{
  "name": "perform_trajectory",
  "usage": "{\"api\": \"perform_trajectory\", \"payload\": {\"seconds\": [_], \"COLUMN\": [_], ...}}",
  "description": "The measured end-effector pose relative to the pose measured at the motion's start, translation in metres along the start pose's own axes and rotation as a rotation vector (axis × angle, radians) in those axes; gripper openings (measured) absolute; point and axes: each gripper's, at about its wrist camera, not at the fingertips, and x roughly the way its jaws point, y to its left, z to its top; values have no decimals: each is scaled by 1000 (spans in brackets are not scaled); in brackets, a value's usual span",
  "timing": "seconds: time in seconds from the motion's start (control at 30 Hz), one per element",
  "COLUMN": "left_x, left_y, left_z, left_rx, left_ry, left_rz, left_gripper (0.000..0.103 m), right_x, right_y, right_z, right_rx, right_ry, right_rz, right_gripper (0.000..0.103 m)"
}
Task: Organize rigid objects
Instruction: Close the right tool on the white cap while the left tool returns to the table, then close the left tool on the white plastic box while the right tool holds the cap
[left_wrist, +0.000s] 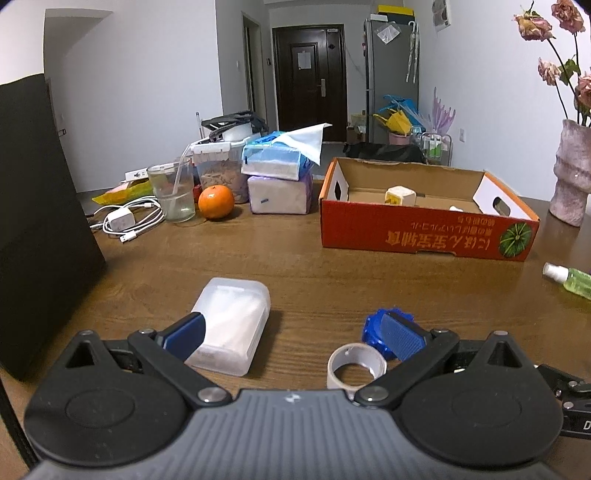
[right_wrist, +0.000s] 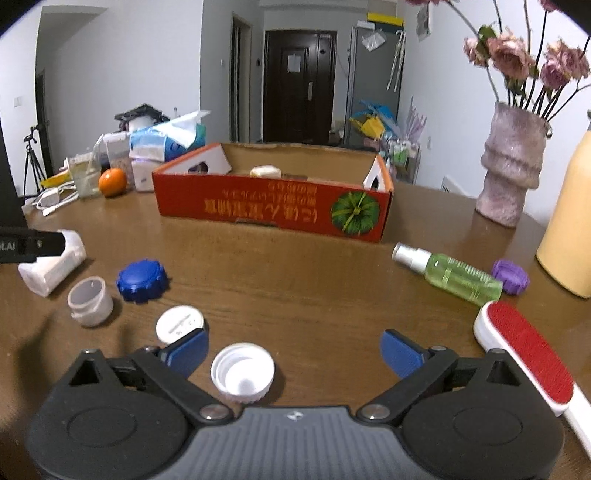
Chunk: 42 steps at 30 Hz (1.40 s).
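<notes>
Near the red cardboard box (right_wrist: 273, 199), both wide-open, empty claws are lining up pickups, the right gripper (right_wrist: 293, 352) over the white cap (right_wrist: 242, 371) and the left gripper (left_wrist: 293, 338) by the translucent case (left_wrist: 231, 325), each needing closing next.

A brown wooden table (right_wrist: 295, 280) is carrying a red cardboard box (right_wrist: 273, 210) at the far side, a blue cap (right_wrist: 142, 280) lying left, and a spray bottle (right_wrist: 448, 273) lying right.
</notes>
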Motion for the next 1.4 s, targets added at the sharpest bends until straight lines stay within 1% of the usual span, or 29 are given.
{"api": "perform_trajectory", "payload": {"seconds": [0.17, 0.43, 0.5, 0.57, 0.6, 0.63, 0.67, 0.73, 0.93, 1.13, 1.4], "left_x": [2, 5, 5, 5, 5, 5, 6, 8, 12, 20, 39], "left_y": [2, 7, 7, 9, 9, 9, 10, 11, 16, 24, 42], "left_z": [-6, -9, -9, -9, -9, -9, -9, -9, -10, -9, -9], "left_rx": [7, 4, 5, 3, 2, 2, 1, -1, -5, -7, -15], "left_ry": [13, 23, 24, 25, 25, 23, 23, 26, 32, 41, 72], "left_rz": [0, 0, -1, -3, -4, -4, -4, -4, 1, 15, 37], "left_gripper": [103, 103, 103, 103, 103, 103, 103, 103, 103, 103, 103], "right_x": [8, 12, 14, 18, 18, 18, 18, 18, 18, 16, 17], "right_y": [4, 5, 6, 6, 6, 7, 7, 7, 7, 1, -5], "right_z": [-7, -8, -8, -10, -10, -11, -11, -10, -10, -5, 0], "right_rx": [0, 10, 7, 15, 17, 15, 16, 18, 24, 48, 60], "right_ry": [42, 49, 60, 92, 88, 87, 86, 80, 65, 23, 0], "right_rz": [7, 19, 26, 41, 44, 44, 50, 56, 60, 43, 21], "right_gripper": [94, 84, 76, 59, 57, 53, 46, 39, 39, 39, 39]}}
